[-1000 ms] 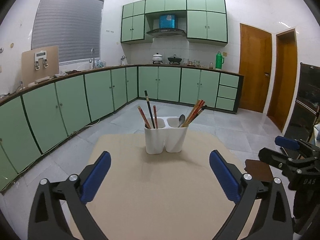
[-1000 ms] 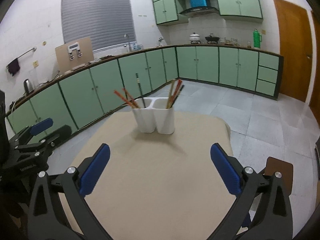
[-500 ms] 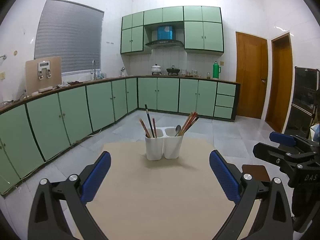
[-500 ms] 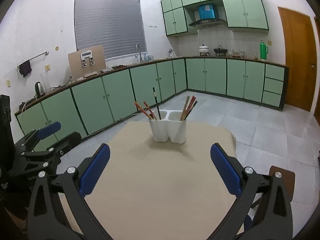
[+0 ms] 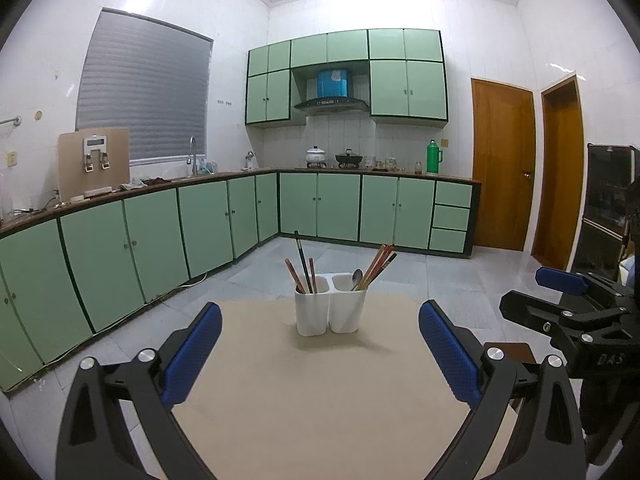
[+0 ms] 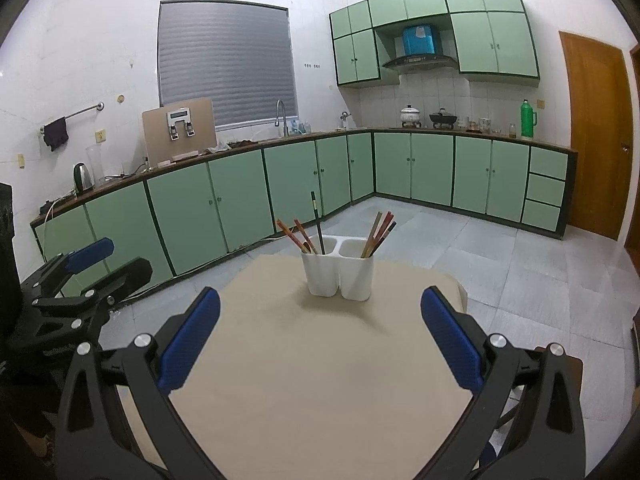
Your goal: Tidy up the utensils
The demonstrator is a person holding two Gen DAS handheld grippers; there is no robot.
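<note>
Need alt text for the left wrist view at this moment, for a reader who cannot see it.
A white two-compartment utensil holder stands on a beige table, chopsticks in its left compartment, more chopsticks and a spoon in its right. The open left gripper points toward it, empty; the right gripper is at the right edge.

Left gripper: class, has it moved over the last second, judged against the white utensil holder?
Yes. The left gripper has drawn back and tilted up: the white utensil holder now looks smaller and sits lower in its view.
</note>
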